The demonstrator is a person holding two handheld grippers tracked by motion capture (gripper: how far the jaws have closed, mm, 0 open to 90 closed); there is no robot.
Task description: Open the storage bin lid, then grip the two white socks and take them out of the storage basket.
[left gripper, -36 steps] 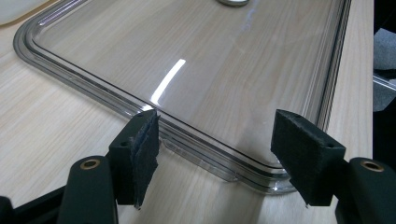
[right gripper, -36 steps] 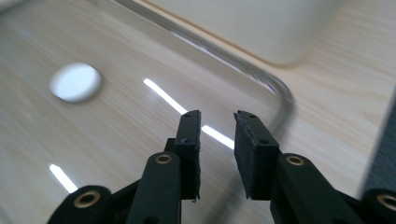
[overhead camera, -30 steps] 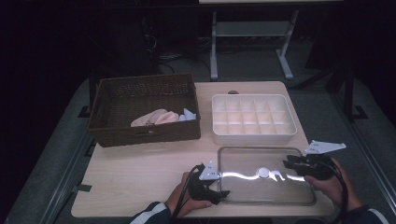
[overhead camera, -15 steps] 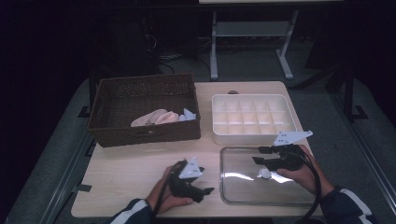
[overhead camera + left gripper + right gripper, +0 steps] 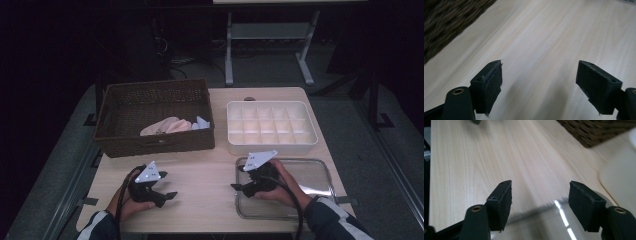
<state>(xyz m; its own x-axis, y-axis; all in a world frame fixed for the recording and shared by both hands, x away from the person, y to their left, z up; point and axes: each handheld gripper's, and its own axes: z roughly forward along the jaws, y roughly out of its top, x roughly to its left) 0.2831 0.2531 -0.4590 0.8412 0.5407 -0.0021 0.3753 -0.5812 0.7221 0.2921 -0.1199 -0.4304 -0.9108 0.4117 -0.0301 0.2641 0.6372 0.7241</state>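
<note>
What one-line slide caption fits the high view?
Left gripper and right gripper, both open and empty, near a clear lid on the table.

Left gripper [image 5: 170, 196], right gripper [image 5: 235, 187]: jaws just opening, apparently empty, facing inward.

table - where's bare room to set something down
Bare wood lies in front of the basket, between the left gripper and the clear lid; both grippers stand open and empty. A narrow strip runs between basket and white tray. The right side is crowded: tray behind, lid in front with the right gripper over it.
</note>
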